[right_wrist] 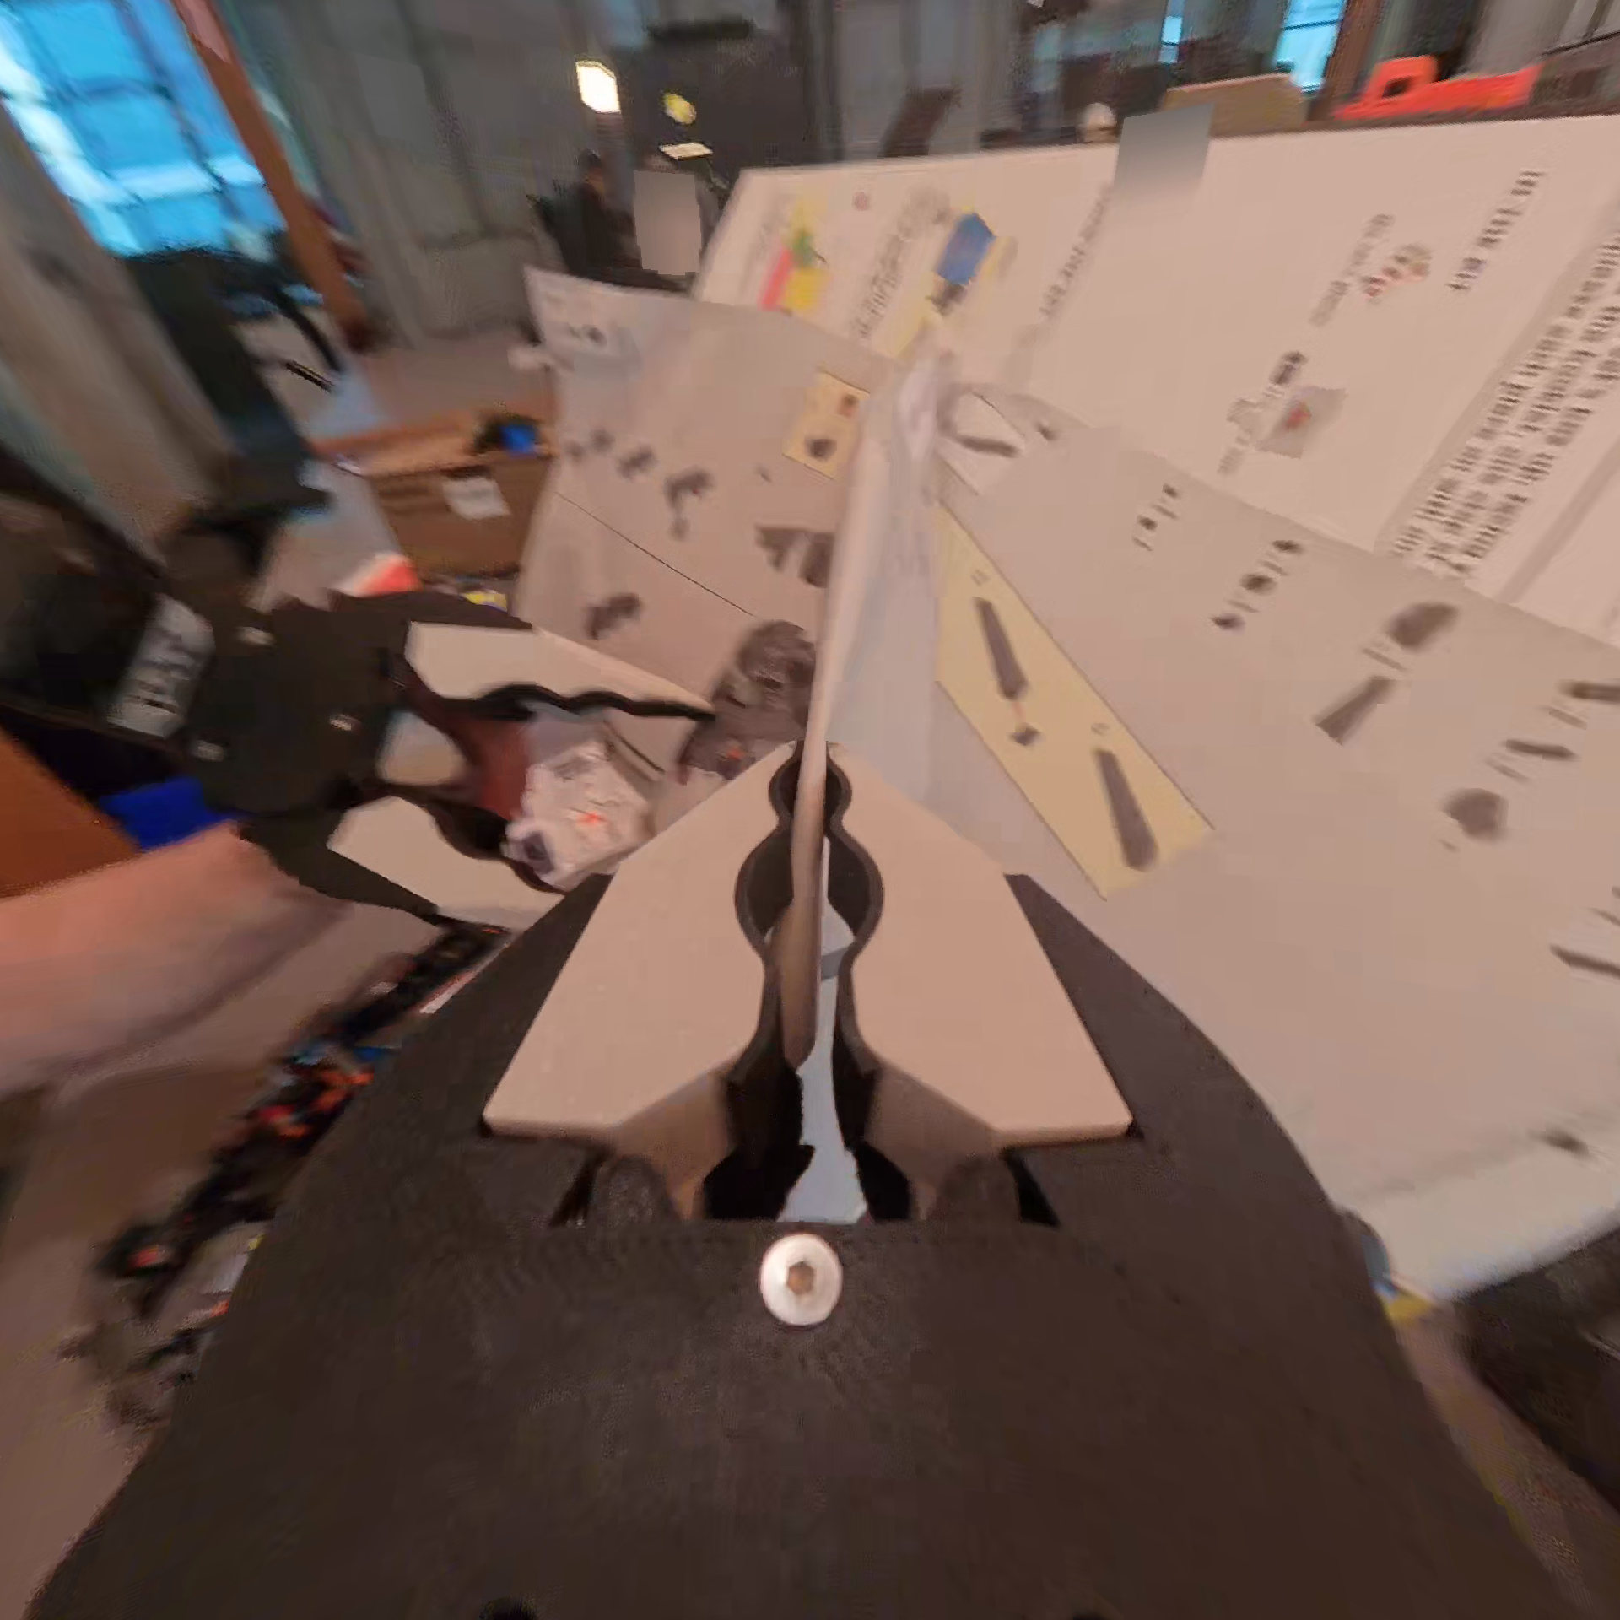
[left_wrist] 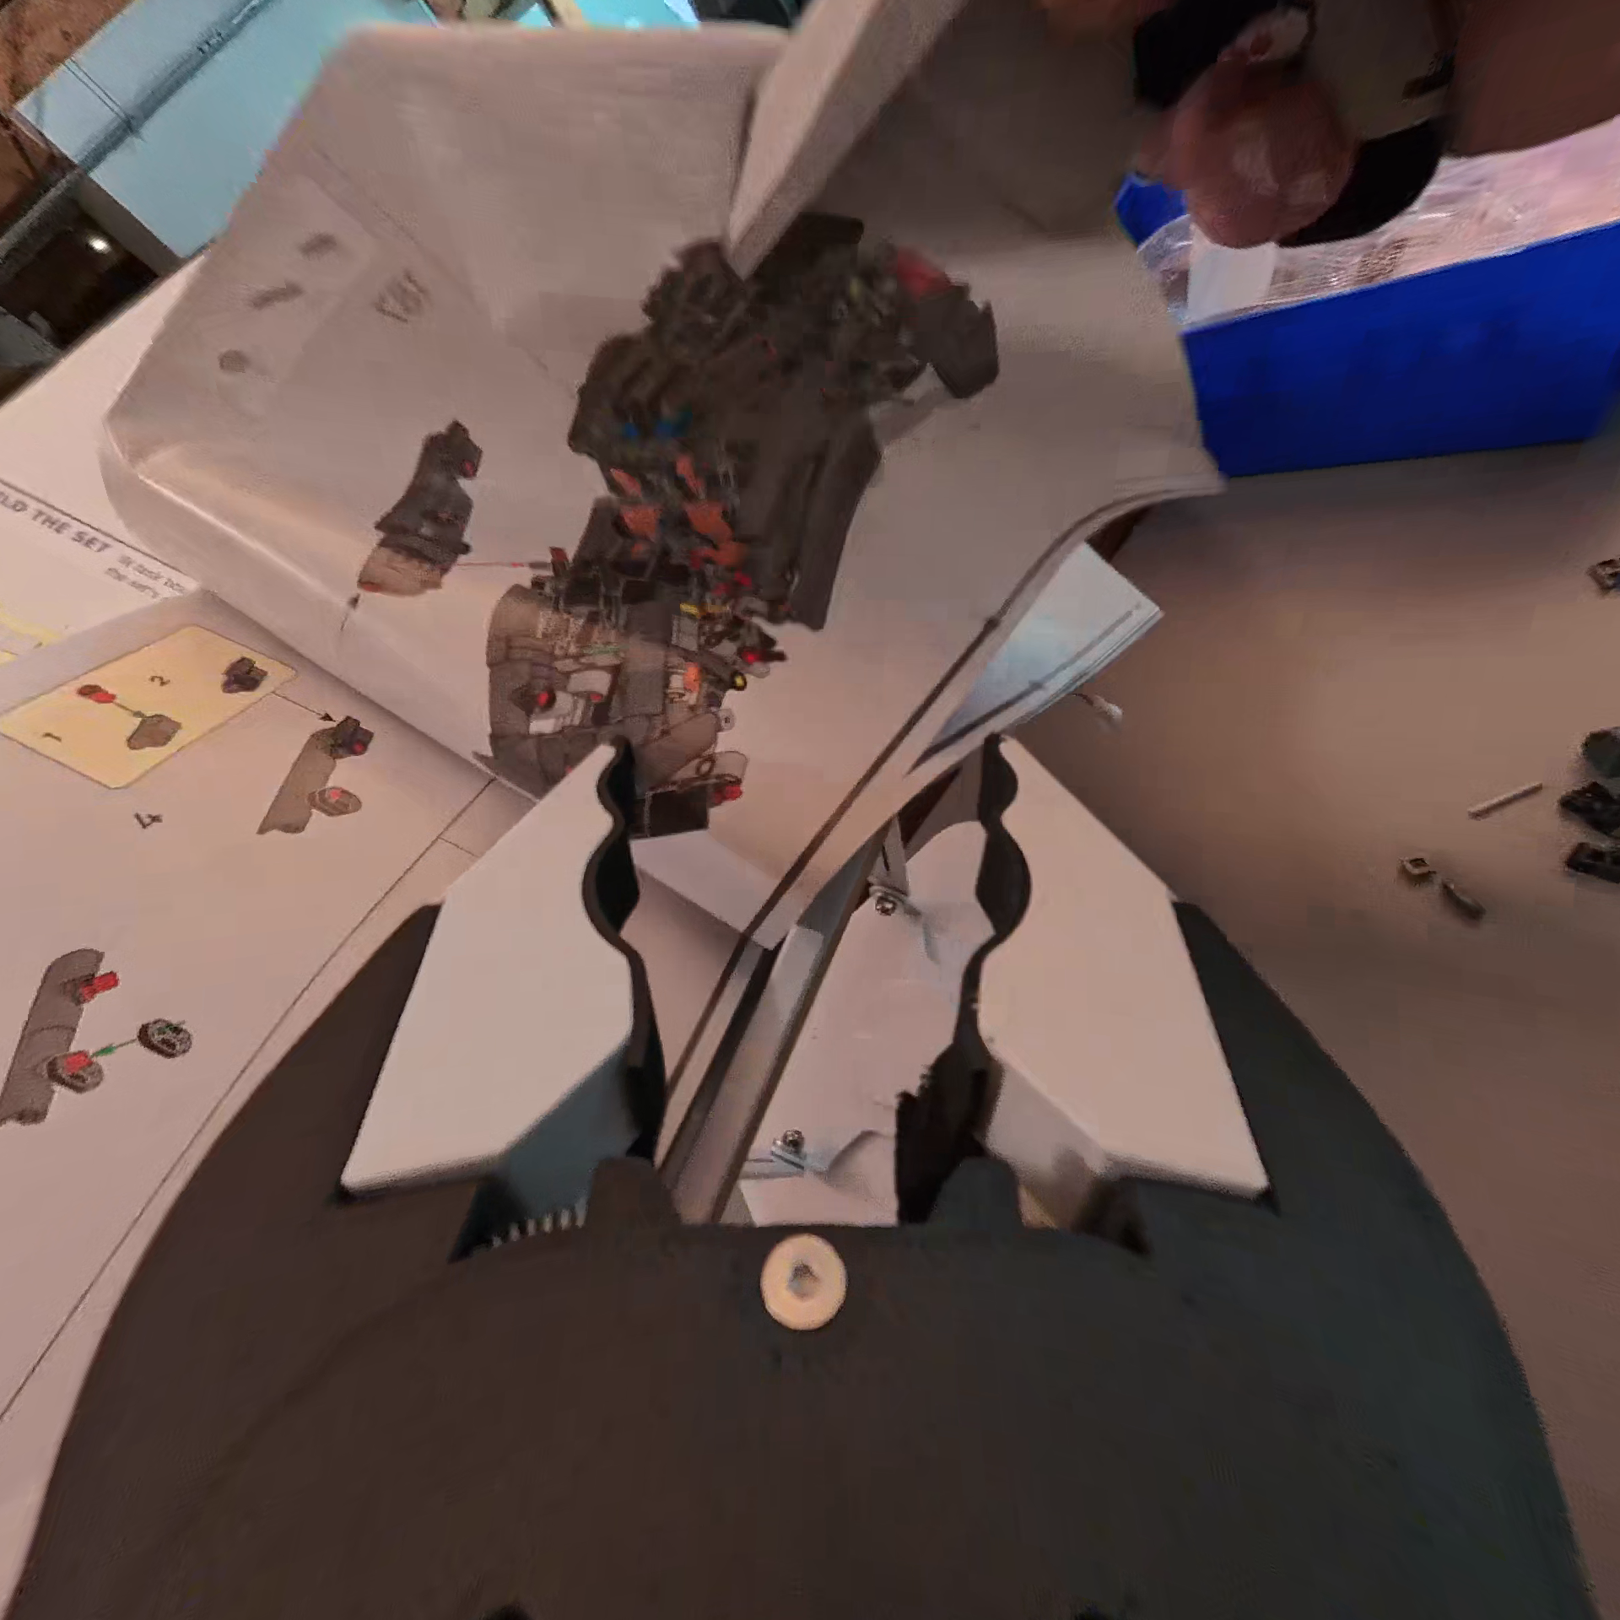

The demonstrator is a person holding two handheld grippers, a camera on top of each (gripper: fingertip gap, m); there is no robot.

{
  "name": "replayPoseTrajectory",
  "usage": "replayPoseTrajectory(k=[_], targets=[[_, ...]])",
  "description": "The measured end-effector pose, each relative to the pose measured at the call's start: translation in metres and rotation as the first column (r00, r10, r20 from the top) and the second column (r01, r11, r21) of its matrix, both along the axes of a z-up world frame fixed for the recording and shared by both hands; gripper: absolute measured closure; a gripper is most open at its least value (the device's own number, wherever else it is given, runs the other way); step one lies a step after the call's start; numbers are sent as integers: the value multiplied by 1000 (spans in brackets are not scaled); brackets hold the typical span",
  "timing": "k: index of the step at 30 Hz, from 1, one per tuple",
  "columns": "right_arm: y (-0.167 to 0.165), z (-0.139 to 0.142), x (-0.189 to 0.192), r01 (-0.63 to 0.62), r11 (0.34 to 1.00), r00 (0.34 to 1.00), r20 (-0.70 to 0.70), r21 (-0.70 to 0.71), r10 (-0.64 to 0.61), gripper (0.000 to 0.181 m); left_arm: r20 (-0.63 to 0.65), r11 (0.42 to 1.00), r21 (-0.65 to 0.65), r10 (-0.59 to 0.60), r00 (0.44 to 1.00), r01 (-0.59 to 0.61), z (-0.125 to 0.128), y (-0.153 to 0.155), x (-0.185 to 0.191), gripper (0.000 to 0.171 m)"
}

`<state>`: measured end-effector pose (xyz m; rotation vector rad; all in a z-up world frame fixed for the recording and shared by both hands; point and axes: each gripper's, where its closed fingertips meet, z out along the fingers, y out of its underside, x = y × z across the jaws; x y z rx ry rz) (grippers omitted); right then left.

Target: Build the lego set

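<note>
The instruction booklet [left_wrist: 491, 289] lies open on the table with one page [right_wrist: 885, 561] lifted on edge. My right gripper [right_wrist: 811, 756] is shut on that page's edge, which runs between its pads. One of its white fingers [left_wrist: 824, 123] shows at the top of the left wrist view, on the lifted page. My left gripper [left_wrist: 804, 752] is open over the booklet. The page edge [left_wrist: 877, 771] passes between its spread fingers without either pad pressing on it. The left gripper also shows in the right wrist view [right_wrist: 614, 789], jaws apart, with nothing gripped.
A blue bin [left_wrist: 1403, 377] with clear plastic bags stands at the right. Small loose pieces [left_wrist: 1587, 806] lie on the brown table beside it. A white bag of parts [right_wrist: 579, 815] and dark loose pieces [right_wrist: 307, 1096] lie at the left. A printed sheet [left_wrist: 53, 561] lies beside the booklet. Tip to tip, the grippers are about 10 cm apart.
</note>
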<state>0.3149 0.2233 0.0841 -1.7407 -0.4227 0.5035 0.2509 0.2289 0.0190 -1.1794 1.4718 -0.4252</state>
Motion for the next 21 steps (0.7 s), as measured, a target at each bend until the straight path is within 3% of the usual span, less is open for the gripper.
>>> replayPoseTrajectory(k=[5,10,13,14,16,17,21], targets=[[-7,47,-63,-242,970,952,-189,26,242,181,68,999,33,36,997,-38,7,-1,-27,75],[15,81,-123,-299,948,920,-232,111,317,181,190,999,25,20,982,-25,24,-14,-49,69],[29,96,-155,-305,933,905,-246,190,346,176,262,998,-65,11,965,6,30,-18,-63,71],[35,94,-166,-308,934,909,-233,182,345,166,301,996,-87,13,953,14,34,-17,-70,77],[38,87,-193,-387,911,880,-236,145,412,123,366,989,-150,49,929,7,39,-9,-83,93],[37,86,-202,-410,900,872,-227,145,434,113,405,981,-193,64,912,17,42,-4,-90,101],[31,84,-188,-285,929,945,-90,237,313,102,514,926,-358,89,853,120,47,17,-113,139]])
